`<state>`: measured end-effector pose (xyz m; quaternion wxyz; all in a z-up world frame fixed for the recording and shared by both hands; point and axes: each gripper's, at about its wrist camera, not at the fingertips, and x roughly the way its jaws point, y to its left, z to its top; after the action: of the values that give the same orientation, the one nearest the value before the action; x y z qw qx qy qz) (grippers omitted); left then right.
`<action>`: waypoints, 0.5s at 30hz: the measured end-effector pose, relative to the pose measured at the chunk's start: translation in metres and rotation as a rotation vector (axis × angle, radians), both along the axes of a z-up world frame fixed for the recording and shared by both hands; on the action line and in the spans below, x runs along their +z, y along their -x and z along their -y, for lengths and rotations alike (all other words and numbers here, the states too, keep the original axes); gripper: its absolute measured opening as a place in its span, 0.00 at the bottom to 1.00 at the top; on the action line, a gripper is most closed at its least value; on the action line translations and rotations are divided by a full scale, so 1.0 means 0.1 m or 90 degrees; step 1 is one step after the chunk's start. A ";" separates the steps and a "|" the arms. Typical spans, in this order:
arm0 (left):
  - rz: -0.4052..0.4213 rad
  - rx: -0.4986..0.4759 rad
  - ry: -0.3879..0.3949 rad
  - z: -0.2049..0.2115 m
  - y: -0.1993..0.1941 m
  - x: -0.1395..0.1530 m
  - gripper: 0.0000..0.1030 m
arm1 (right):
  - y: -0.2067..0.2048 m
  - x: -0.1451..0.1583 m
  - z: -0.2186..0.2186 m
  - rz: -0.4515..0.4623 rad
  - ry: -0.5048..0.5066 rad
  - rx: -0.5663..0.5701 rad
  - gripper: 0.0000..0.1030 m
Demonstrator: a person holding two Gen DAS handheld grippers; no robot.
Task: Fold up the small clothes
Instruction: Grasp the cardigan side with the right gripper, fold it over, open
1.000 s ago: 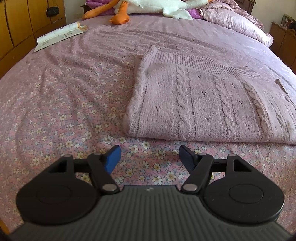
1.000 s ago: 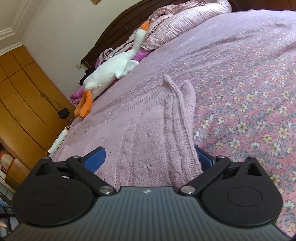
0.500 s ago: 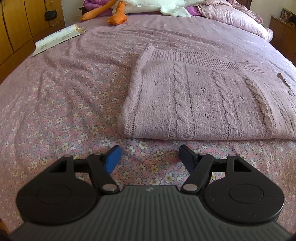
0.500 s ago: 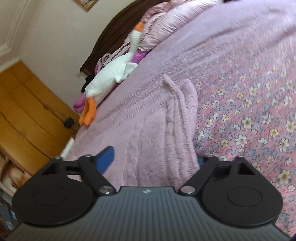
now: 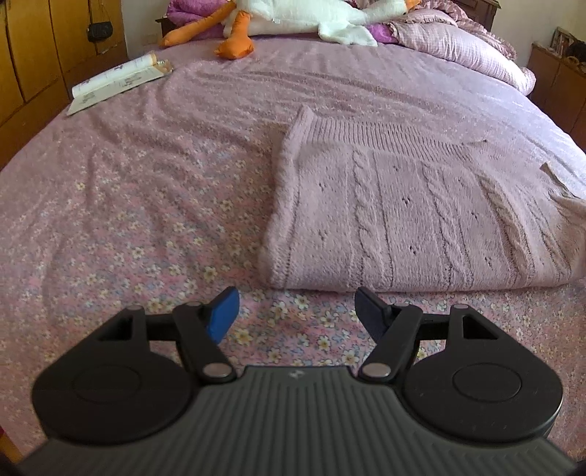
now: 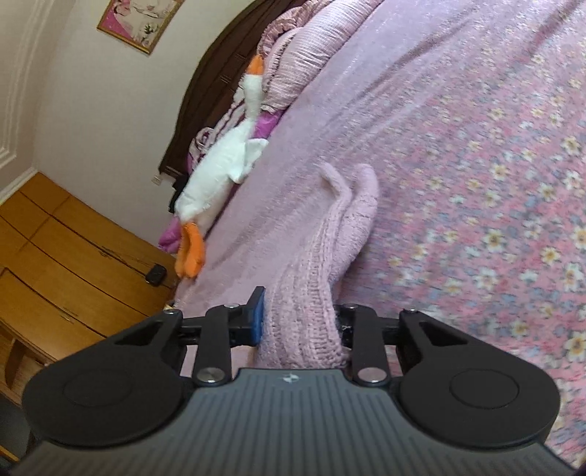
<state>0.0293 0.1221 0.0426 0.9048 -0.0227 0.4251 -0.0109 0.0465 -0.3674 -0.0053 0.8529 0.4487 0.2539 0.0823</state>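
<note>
A pale pink cable-knit sweater [image 5: 410,212] lies folded flat on the floral bed cover [image 5: 146,227]. My left gripper [image 5: 296,311] is open and empty, just in front of the sweater's near edge, above the cover. My right gripper [image 6: 298,322] is shut on the sweater's right end [image 6: 311,293], which bunches up between the jaws and lifts off the bed. The right jaw's pad is hidden by the knit.
A white plush goose with orange feet [image 5: 293,18] [image 6: 216,175] lies at the head of the bed by the pillows [image 5: 465,47]. An open book [image 5: 117,80] lies at the far left. Wooden cabinets [image 6: 55,263] stand beside the bed.
My right gripper has closed on the sweater's end and tilted, lifting the knit. My left gripper has drawn slightly closer to the sweater's near edge, still open.
</note>
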 end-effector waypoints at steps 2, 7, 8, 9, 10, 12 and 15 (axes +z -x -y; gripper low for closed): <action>0.004 -0.001 -0.002 -0.03 0.01 0.04 0.69 | -0.04 0.11 -0.05 0.015 -0.002 0.009 0.29; 0.006 -0.002 0.000 -0.10 -0.01 0.11 0.69 | -0.11 0.38 -0.26 0.039 0.021 0.032 0.28; 0.006 -0.003 0.001 -0.12 -0.01 0.13 0.69 | -0.12 0.42 -0.30 0.042 0.024 0.033 0.28; 0.007 -0.004 0.003 -0.14 -0.02 0.15 0.69 | -0.14 0.47 -0.35 0.044 0.028 0.035 0.28; 0.010 -0.006 0.004 -0.16 -0.03 0.17 0.69 | -0.16 0.51 -0.40 0.049 0.036 0.040 0.28; 0.015 -0.012 0.000 -0.18 -0.03 0.20 0.69 | -0.13 0.58 -0.48 0.058 0.049 0.046 0.27; 0.019 -0.018 -0.008 -0.21 -0.04 0.23 0.69 | -0.12 0.72 -0.63 0.074 0.071 0.064 0.27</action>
<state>0.0337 0.1429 0.0661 0.9110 -0.0111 0.4117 -0.0215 0.0589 -0.3047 0.0666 0.8847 0.3813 0.2305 0.1368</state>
